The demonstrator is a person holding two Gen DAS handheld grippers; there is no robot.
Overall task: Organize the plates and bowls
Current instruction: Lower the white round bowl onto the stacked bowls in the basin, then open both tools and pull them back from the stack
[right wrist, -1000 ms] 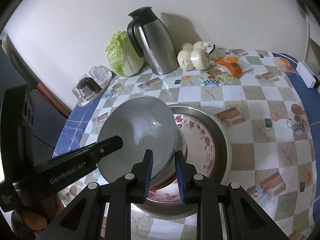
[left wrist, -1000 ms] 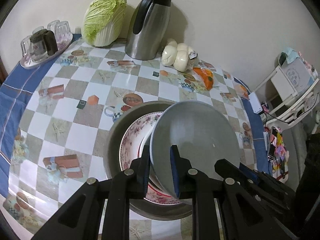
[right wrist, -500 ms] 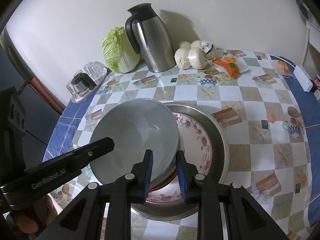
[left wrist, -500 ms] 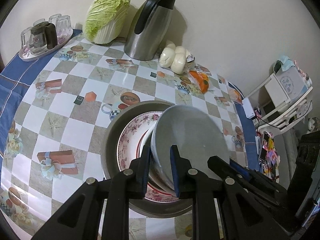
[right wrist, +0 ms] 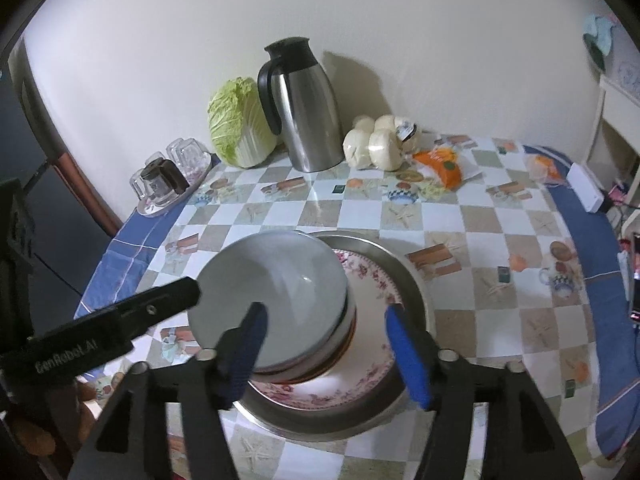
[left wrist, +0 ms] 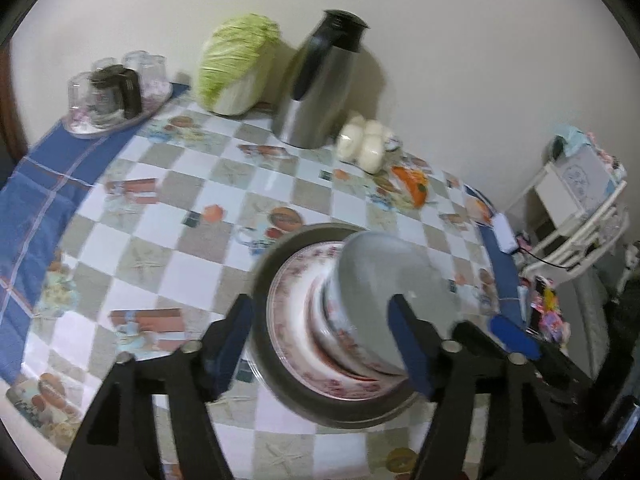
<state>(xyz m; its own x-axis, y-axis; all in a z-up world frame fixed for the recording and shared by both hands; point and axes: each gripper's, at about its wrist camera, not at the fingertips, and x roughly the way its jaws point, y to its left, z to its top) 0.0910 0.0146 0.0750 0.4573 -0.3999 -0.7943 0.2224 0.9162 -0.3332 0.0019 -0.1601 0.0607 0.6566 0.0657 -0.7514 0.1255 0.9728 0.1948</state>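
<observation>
A grey bowl (left wrist: 384,280) (right wrist: 272,292) sits on top of a stack of smaller dishes. The stack rests on a floral plate (left wrist: 296,312) (right wrist: 380,292) inside a round metal pan (left wrist: 264,280) (right wrist: 416,292). My left gripper (left wrist: 322,344) has its jaws opening, one on each side of the bowl's near edge, pads clear of it. My right gripper (right wrist: 328,344) is also opening, its blue pads apart from the bowl and the stack. The left gripper's black finger (right wrist: 160,304) shows at the bowl's left side in the right wrist view.
A steel thermos jug (right wrist: 304,108), a cabbage (right wrist: 240,124) and white buns (right wrist: 376,140) stand along the wall. A tray of glasses (right wrist: 168,176) sits at the far left corner and an orange packet (right wrist: 440,164) right of the buns. A white rack (left wrist: 580,208) stands beyond the table's right edge.
Both grippers were shut on the grey bowl's rim and have now spread wide, letting it go. The bowl has settled flatter on the stack. The left gripper has drawn back a little.
</observation>
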